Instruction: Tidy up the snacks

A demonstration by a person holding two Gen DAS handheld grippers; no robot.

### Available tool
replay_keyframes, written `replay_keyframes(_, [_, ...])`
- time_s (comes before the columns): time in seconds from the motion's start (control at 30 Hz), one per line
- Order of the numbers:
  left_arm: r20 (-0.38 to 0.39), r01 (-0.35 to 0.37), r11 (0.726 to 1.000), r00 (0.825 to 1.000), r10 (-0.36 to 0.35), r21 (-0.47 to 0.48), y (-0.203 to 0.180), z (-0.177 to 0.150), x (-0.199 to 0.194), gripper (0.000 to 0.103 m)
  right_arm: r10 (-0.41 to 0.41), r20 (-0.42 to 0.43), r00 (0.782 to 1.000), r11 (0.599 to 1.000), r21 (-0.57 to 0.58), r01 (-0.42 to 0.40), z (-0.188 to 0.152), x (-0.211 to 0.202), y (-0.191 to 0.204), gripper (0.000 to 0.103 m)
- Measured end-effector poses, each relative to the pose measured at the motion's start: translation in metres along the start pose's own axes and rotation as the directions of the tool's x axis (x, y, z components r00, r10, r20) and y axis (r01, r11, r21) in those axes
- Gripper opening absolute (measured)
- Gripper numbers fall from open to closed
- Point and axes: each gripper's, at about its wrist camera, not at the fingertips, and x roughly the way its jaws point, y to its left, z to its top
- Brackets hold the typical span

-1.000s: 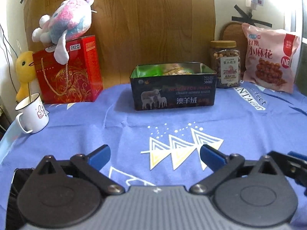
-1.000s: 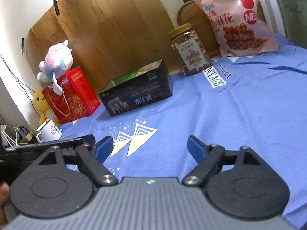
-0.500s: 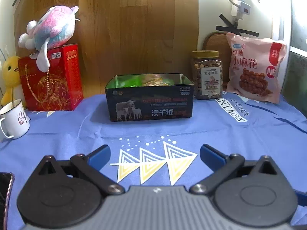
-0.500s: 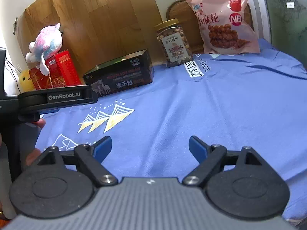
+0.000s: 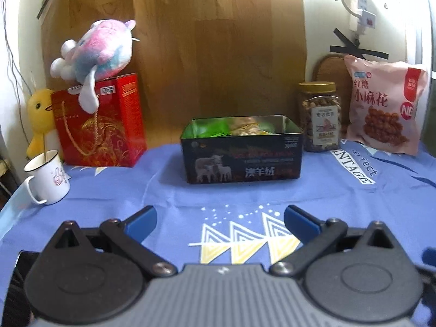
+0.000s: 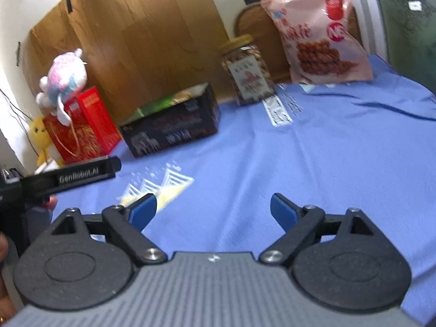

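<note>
Snacks fill 3 containers at the back of the worktop: 1 open black tin (image 5: 242, 160) in the middle, 1 jar of nuts (image 5: 320, 117) just right of it, and 1 pink snack bag (image 5: 384, 109) leaning upright further right. The tin's contents show only as green and yellowish wrappers above its rim; how many packets lie inside cannot be told. The right wrist view is blurred, so the labels there are unreadable. Left of the tin stands 1 red gift bag (image 5: 100, 128) with 1 pink plush toy (image 5: 95, 51) on top, 1 yellow duck toy (image 5: 41, 117) half hidden behind it, and 1 white mug (image 5: 47, 179) in front. The left hand-held gripper (image 5: 220, 218) hovers over the blue cloth (image 5: 354, 204), fingers spread apart, holding nothing. The right hand-held gripper (image 6: 214, 209) is likewise spread and holds nothing
</note>
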Motion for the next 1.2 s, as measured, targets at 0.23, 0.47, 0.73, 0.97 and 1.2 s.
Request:
replay_keyframes(0.23, [-0.040, -0.065, 0.998, 0.997, 0.064, -0.026, 0.016, 0.001, -0.004, 0.103, 0.085, 0.002, 0.996, 0.996, -0.027, -0.085, 0.006, 0.015, 0.021, 0.096])
replay_keyframes(0.47, [-0.060, -0.139, 0.990, 0.988, 0.140, 0.020, 0.017, -0.002, 0.004, 0.103, 0.128, -0.003, 0.992, 0.992, -0.016, -0.128, -0.001, 0.018, 0.025, 0.096])
replay_keyframes(0.73, [-0.035, -0.182, 0.980, 0.982, 0.185, 0.076, 0.009, -0.003, 0.005, 0.103, 0.130, 0.000, 0.991, 0.991, -0.021, -0.130, -0.001, 0.024, 0.023, 0.096])
replay_keyframes(0.97, [-0.021, -0.202, 0.972, 0.978, 0.206, 0.123, 0.001, -0.003, 0.005, 0.103, 0.128, -0.004, 0.992, 0.992, 0.002, -0.128, -0.002, 0.027, 0.019, 0.096])
replay_keyframes(1.2, [-0.021, -0.189, 0.972, 0.981, 0.194, 0.140, -0.006, -0.003, 0.004, 0.103, 0.125, -0.003, 0.992, 0.992, 0.018, -0.125, -0.002, 0.026, 0.016, 0.096])
